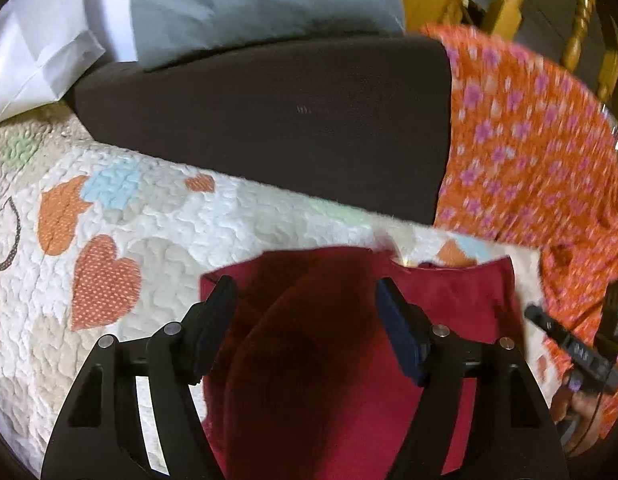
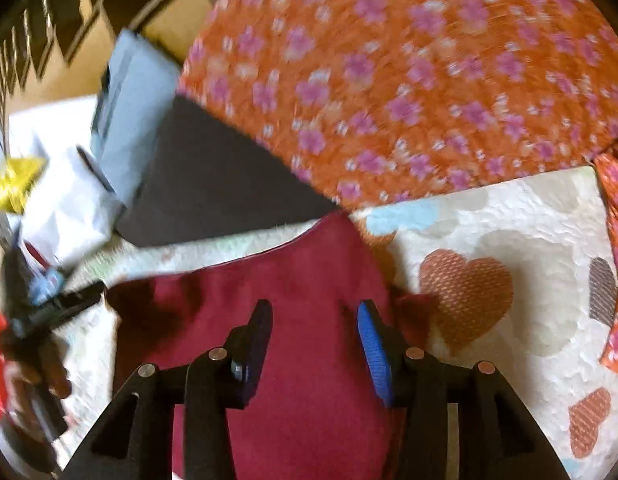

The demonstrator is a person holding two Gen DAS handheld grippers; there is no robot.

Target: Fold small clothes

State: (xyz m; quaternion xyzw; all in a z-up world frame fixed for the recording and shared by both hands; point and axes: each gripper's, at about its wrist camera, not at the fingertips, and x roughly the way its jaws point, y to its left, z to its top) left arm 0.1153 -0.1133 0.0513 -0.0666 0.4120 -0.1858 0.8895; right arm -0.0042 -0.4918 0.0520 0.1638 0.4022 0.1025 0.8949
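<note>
Over on the left, the quilt (image 1: 121, 220) with its hearts lies bare, and my left gripper (image 1: 305, 304) hangs over the near left part of the red cloth (image 1: 449, 300), jaws spread wide, nothing between them. The cloth sits on the quilt right in front of me, its far edge short of the black cushion (image 1: 269, 120), and a rounded fold of it bulges up under the left fingers (image 1: 221, 320).

Moving right, my right gripper (image 2: 315, 328) is over the same red cloth (image 2: 309, 272), near its right edge, also spread and empty. In this view the picture is blurred, so I can't tell whether the pads (image 2: 373, 344) touch the fabric.

Past the cloth, the orange floral garment (image 2: 389, 80) is heaped against the black cushion (image 2: 213, 184) and touches the far corner of the red piece.

My read: this is the grasp for a fold. I'd bring each gripper down onto a single edge, left and right at matching spots, pinch only the top layer, and lift evenly so the crease runs straight. I'd steer clear of the orange heap, as snagging it looks like the main risk.
</note>
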